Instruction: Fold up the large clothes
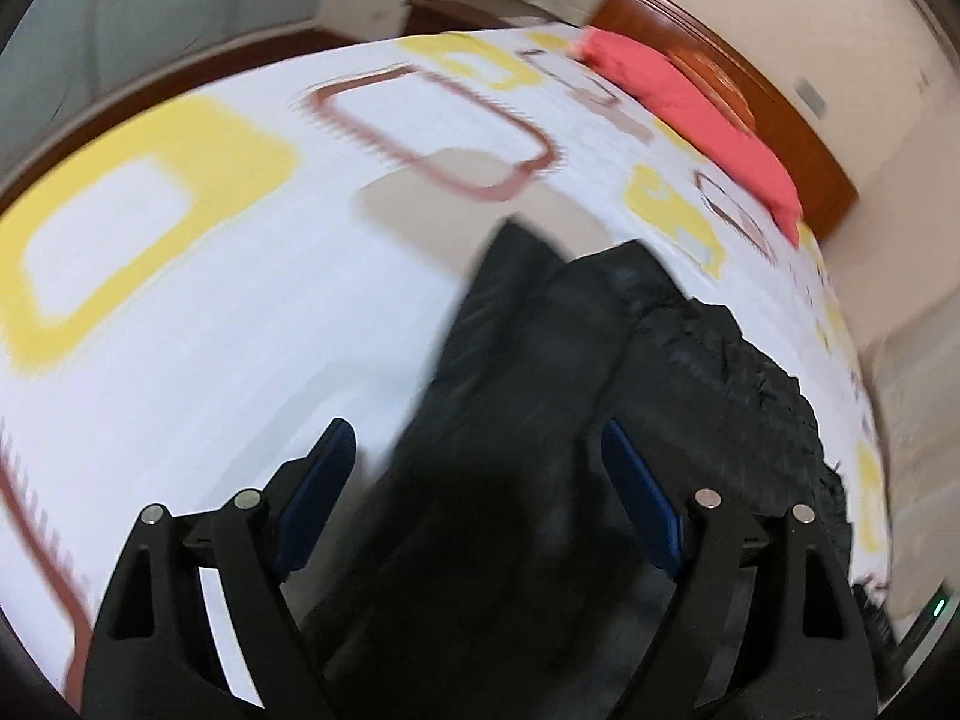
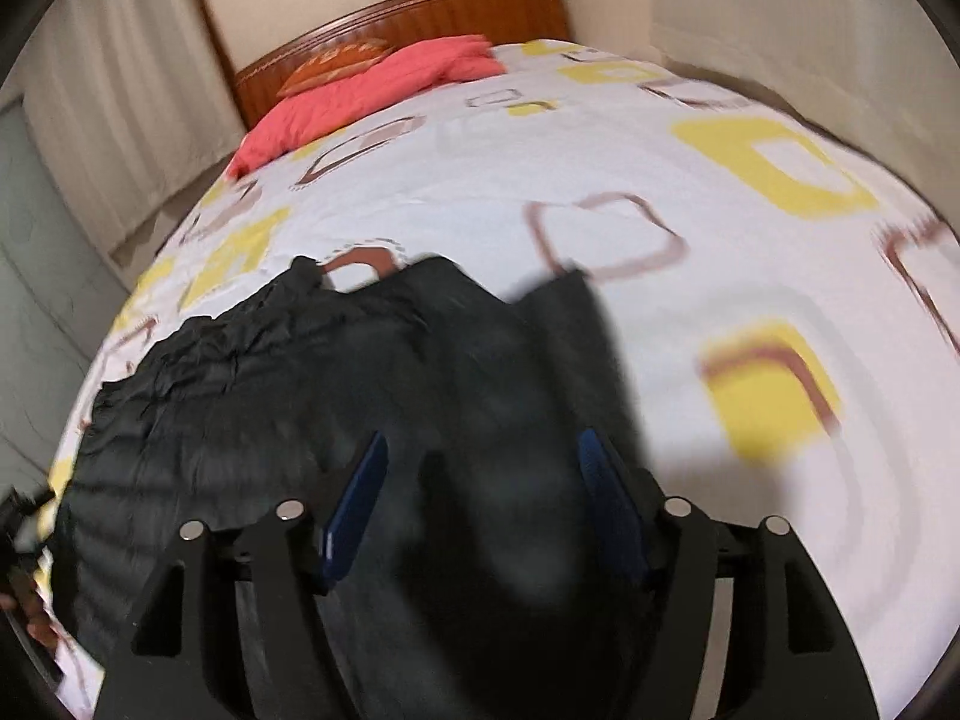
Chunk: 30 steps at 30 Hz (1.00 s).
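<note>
Jacket [image 2: 288,396], black, quilted, on patterned bed [image 2: 660,180]: sleeve lies lengthwise between wide-open jaws of both left gripper [image 1: 480,474] and right gripper [image 2: 483,480]; neither visibly clamps it.

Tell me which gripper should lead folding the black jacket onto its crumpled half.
Left, probably. Black jacket fabric runs between the fingers of both the left gripper and right gripper, but the crumpled bulk lies on the left gripper's side.
</note>
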Tool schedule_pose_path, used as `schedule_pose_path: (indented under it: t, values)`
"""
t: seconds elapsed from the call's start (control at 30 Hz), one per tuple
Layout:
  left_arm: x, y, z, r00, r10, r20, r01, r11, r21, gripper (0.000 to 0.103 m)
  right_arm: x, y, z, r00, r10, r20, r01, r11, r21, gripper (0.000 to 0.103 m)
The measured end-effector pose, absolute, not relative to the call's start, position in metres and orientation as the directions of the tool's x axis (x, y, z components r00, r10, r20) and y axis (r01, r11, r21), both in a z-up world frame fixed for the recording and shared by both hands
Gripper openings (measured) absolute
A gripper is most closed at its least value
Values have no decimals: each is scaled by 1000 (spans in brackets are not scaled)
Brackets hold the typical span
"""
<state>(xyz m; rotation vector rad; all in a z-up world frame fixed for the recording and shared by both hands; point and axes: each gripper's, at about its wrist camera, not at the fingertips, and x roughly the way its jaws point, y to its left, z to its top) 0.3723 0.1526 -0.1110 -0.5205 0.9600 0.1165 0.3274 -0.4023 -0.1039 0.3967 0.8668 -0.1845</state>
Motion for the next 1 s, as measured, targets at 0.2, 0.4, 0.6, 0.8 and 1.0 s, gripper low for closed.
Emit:
schedule_pose_path:
  t: [0.2,0.4,0.6,0.8,1.0]
  values:
    - [282,168,-141,597,-243,-765,-397,739,-544,84,237,-433,-118,659,69,-749,410,802,435,67]
    - [255,151,-164,627,-395,-672,-377,601,-705,89,200,-427,-154,677,226,-700,430,650,626,67]
    - [267,144,-170,676,-386,-627,-378,549,-746,83,214,-417,-170,712,241,-659,436,584,685,70]
    - [269,139,-170,679,-323,-659,-398,593,-700,34,222,-414,-178,740,264,-619,411,551,727,36]
    - [249,140,-157,685,-316,-657,-359,638,-681,23,205,-412,-166,765,275,-583,368,555,745,24]
